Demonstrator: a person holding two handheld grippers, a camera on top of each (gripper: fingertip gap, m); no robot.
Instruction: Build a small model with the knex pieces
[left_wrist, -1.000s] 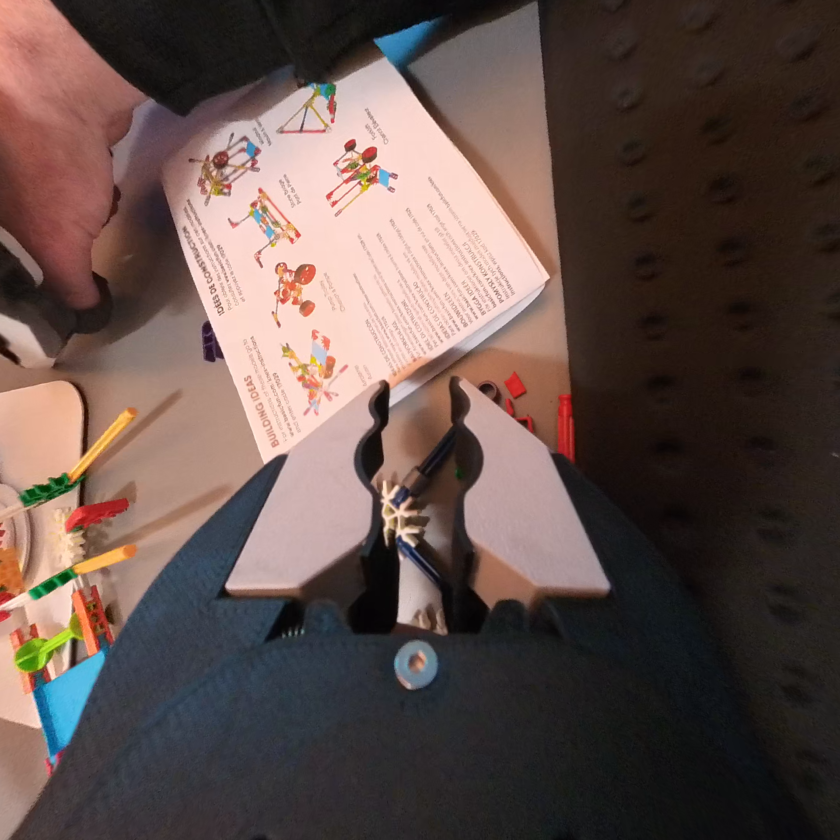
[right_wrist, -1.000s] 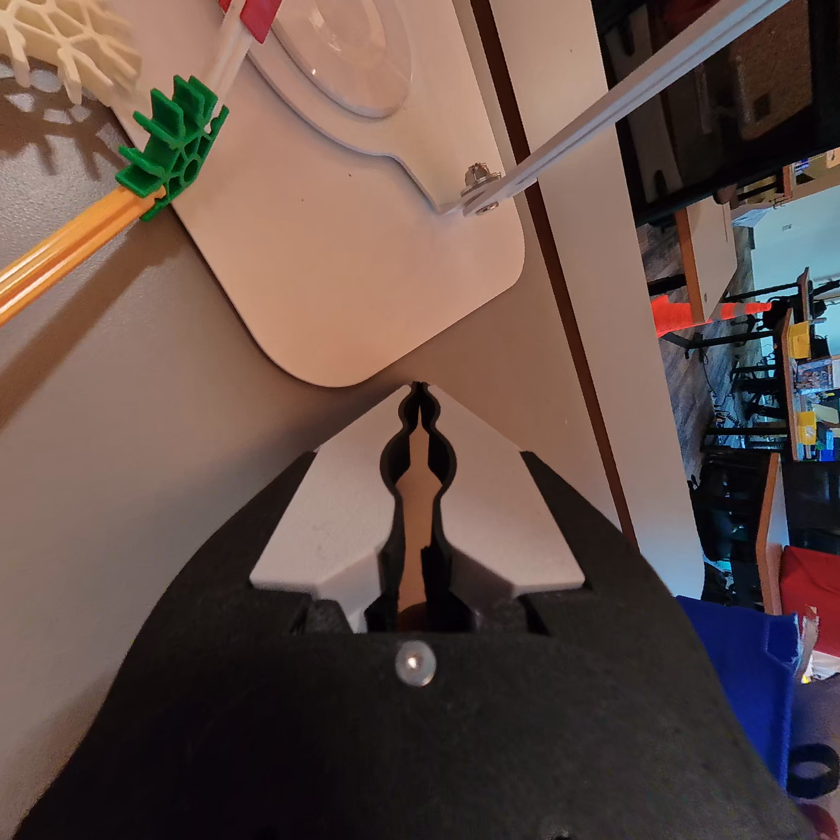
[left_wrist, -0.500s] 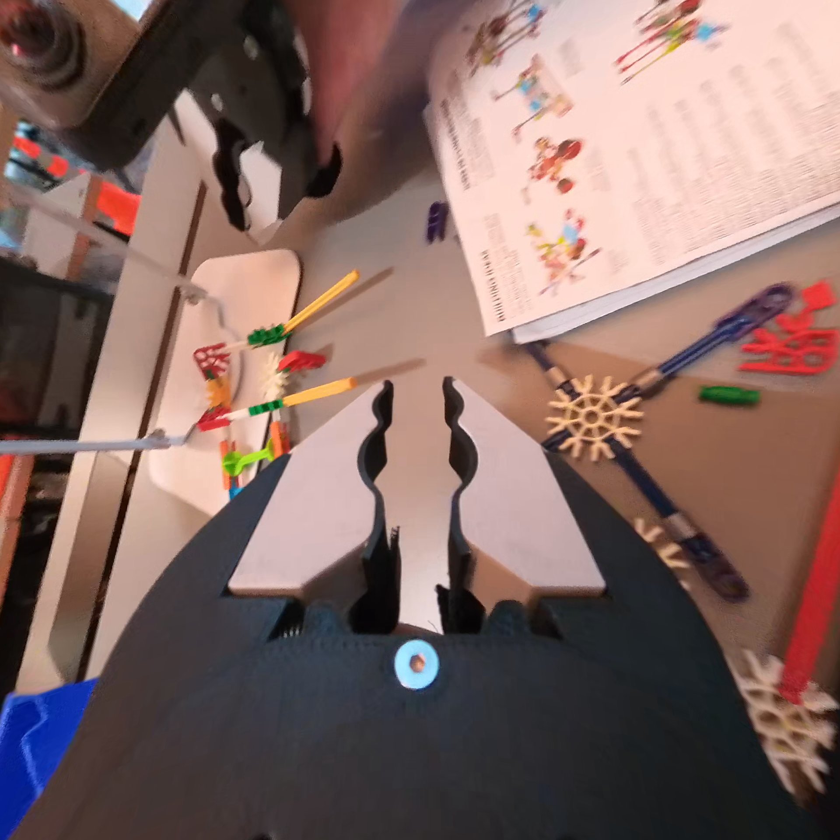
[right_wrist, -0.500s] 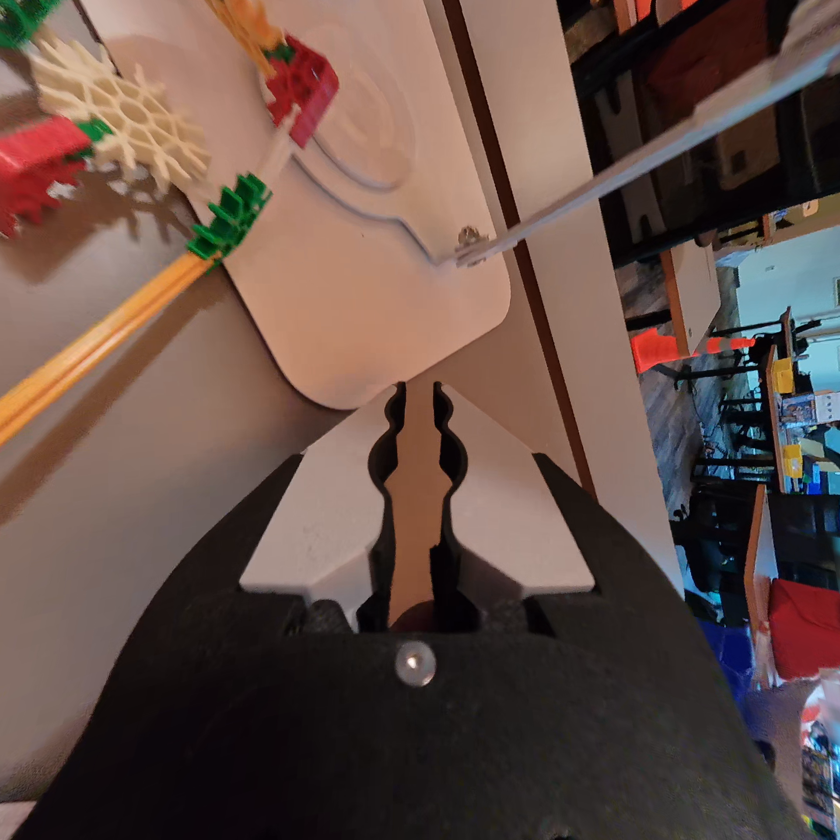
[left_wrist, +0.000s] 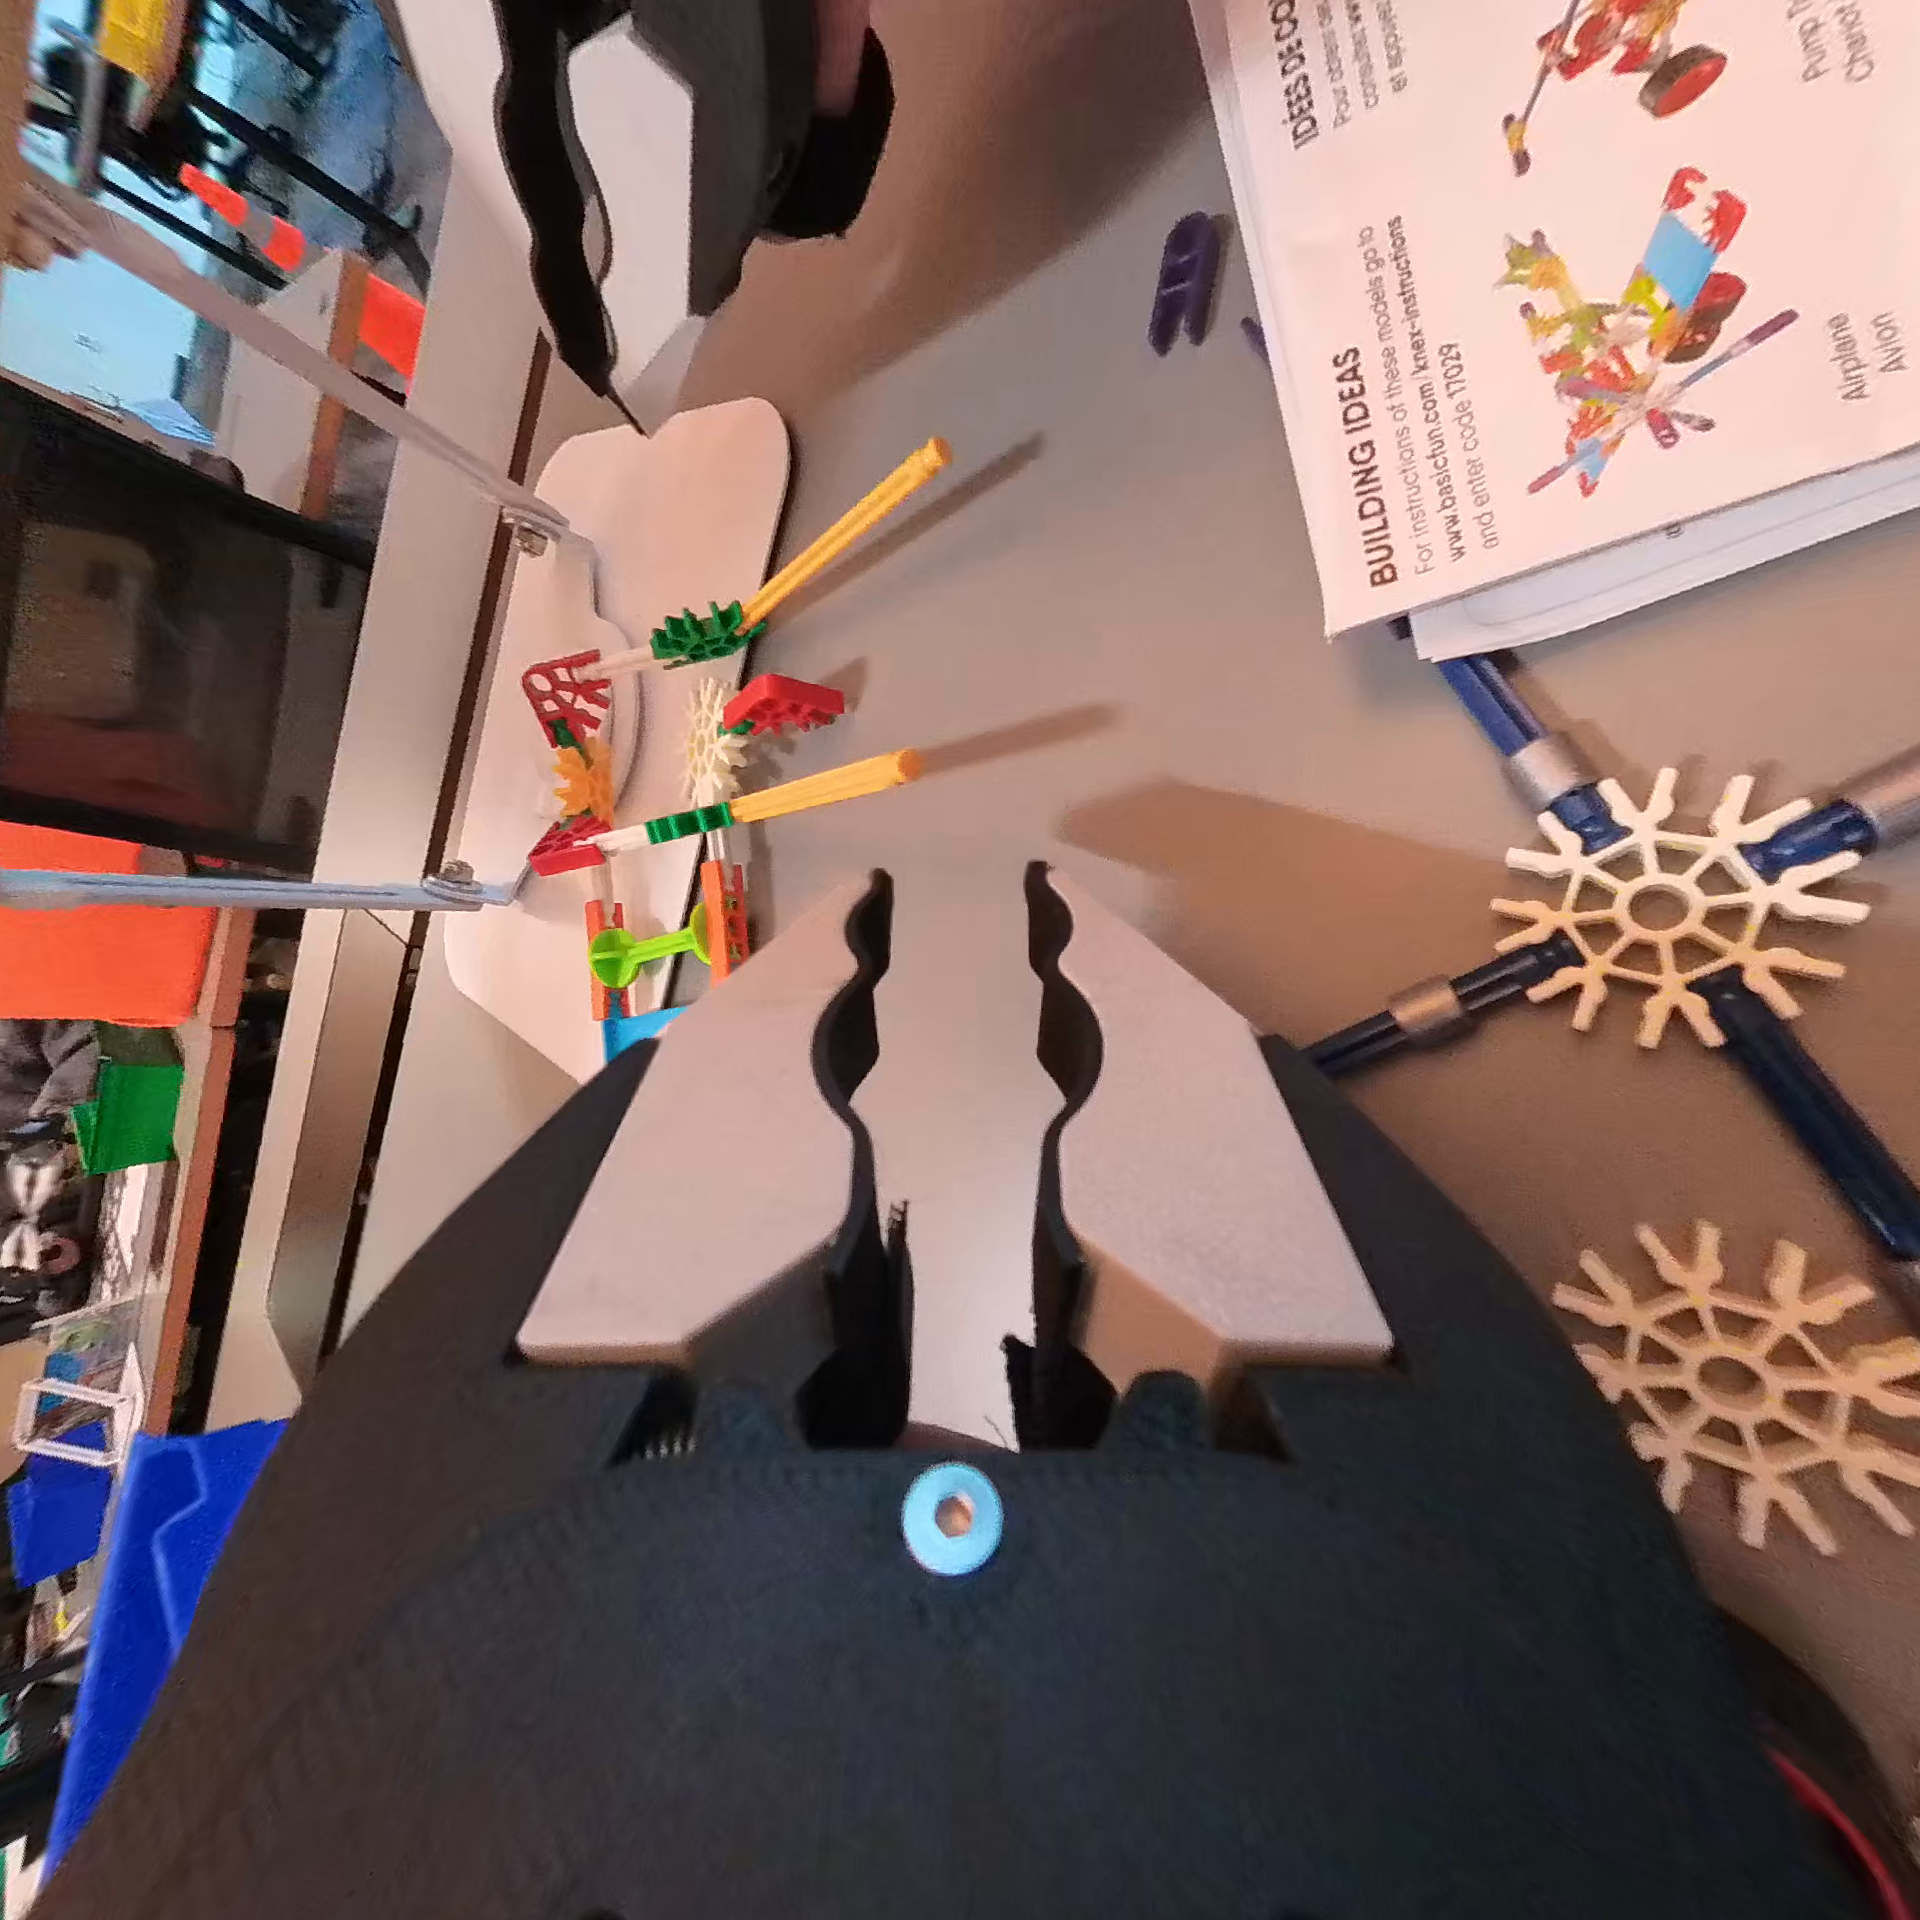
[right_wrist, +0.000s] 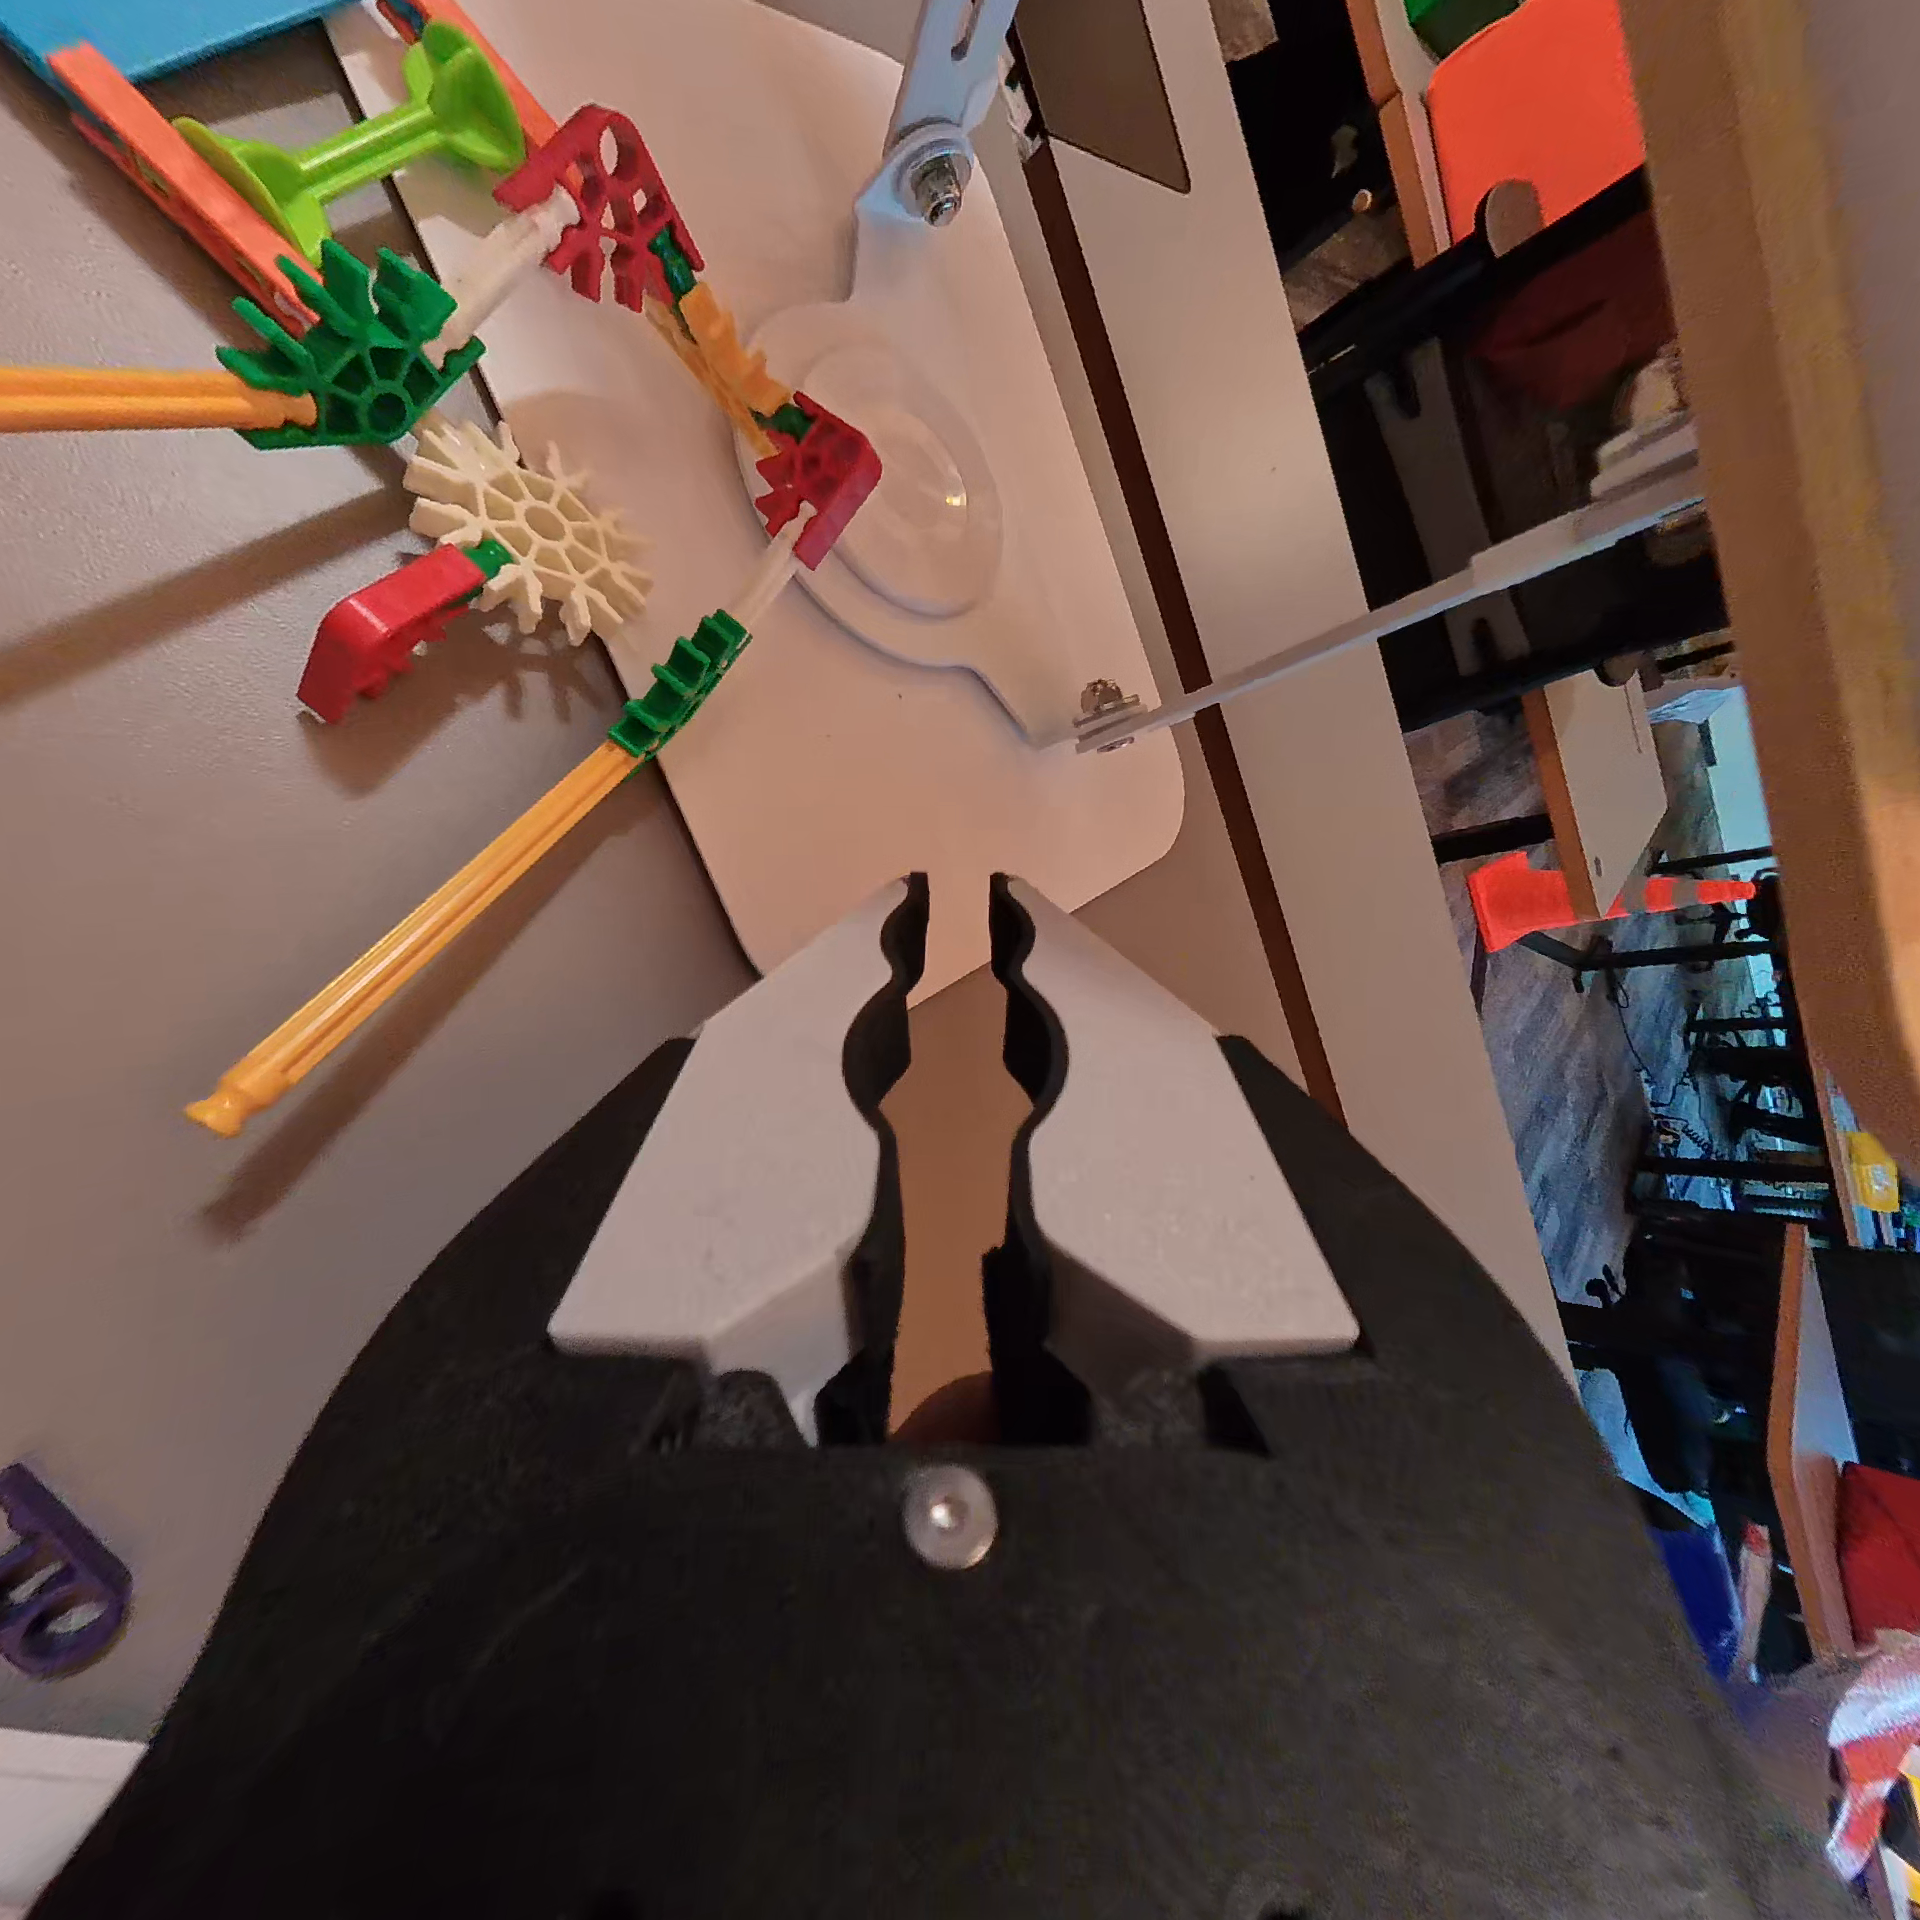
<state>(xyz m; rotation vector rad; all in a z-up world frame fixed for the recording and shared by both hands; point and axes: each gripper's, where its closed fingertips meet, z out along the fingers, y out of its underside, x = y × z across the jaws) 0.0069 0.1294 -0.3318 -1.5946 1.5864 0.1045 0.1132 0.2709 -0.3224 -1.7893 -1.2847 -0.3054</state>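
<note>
Comparing with a second ago: the left gripper (left_wrist: 954, 883), which then enclosed a blue rod and a cream connector, now holds nothing, and that assembly lies on the table (left_wrist: 1039, 582) to its right. The right gripper (right_wrist: 951, 883), then nearly closed, now shows a narrow gap, and more of the toy model (right_wrist: 499, 436) is in its view.

Left fingers (left_wrist: 727, 1143): moderately apart, empty, over bare table, touching nothing. Right fingers (right_wrist: 748, 1143): narrowly apart, empty, with tips over the edge of the white plate (right_wrist: 935, 790); whether they touch it cannot be told.

Largest to smallest:
- One instruction booklet (left_wrist: 1558, 312), beyond the left gripper and to its right.
- One white plate (left_wrist: 675, 520) held by two metal struts, carrying part of the model.
- One model (left_wrist: 686, 790) with two yellow rods (left_wrist: 821, 790) extending onto the table.
- Two cream snowflake connectors (left_wrist: 1662, 914) lying loose at right, the farther one joined to blue rods (left_wrist: 1808, 1132).
- One purple connector (left_wrist: 1184, 281) beside the booklet.
</note>
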